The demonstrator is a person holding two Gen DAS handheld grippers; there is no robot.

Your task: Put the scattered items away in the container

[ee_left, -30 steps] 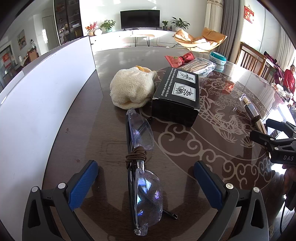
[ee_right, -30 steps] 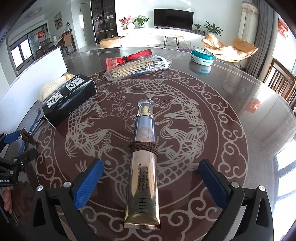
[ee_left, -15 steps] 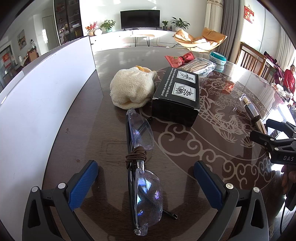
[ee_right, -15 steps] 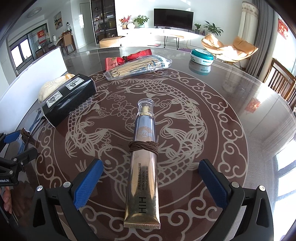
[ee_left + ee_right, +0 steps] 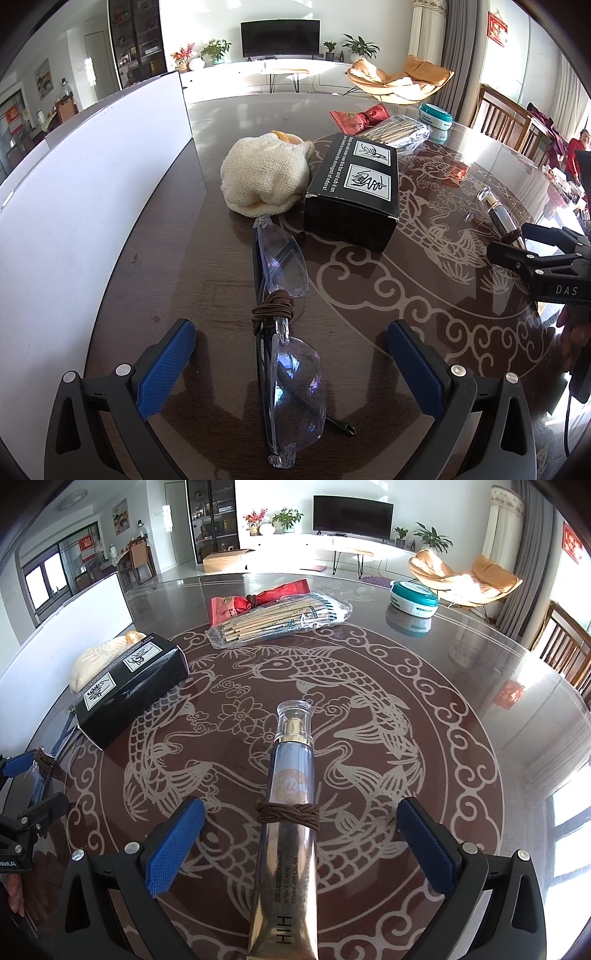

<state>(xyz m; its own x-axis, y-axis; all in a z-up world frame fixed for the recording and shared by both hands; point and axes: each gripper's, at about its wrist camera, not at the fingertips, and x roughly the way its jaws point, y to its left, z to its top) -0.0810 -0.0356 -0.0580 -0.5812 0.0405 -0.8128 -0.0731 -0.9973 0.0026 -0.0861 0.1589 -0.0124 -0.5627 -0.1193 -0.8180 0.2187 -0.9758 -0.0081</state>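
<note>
We log the left gripper [image 5: 290, 365] low over the dark patterned table [image 5: 424, 306], its blue-padded fingers [image 5: 166, 369] spread wide and touching nothing. Between them, running from 6 o'clock toward 12, lie the clear safety glasses [image 5: 284, 325], folded, with a brown cord [image 5: 273, 312] wound round the bridge; neither pad touches them. Just past the far end of the glasses, at 12 o'clock, we note a cream knitted pouch [image 5: 264, 177], and touching it at 1 o'clock a black box [image 5: 354, 188] with white labels. A white panel [image 5: 85, 192] stands along the table edge from 8 to 11 o'clock. At 3 o'clock in this view the other gripper's black frame shows.

The right gripper [image 5: 301, 834] is likewise parted, its pads [image 5: 173, 845] well apart on either side of a gold cream tube [image 5: 288, 853] that lies flat on the table, crimped end at 6 o'clock and clear cap at 12. A brown cord band [image 5: 288, 812] circles the tube's middle. We see no pad touching the tube. Outward from it: the black box at 10 o'clock with the pouch behind it; a clear bag of wooden sticks [image 5: 277, 620] at 12 o'clock, touching a red wrapped packet [image 5: 243, 603]; a teal-lidded round tin [image 5: 413, 598] at 1 o'clock, well apart from the rest.

We cannot tell which object serves as the container.
</note>
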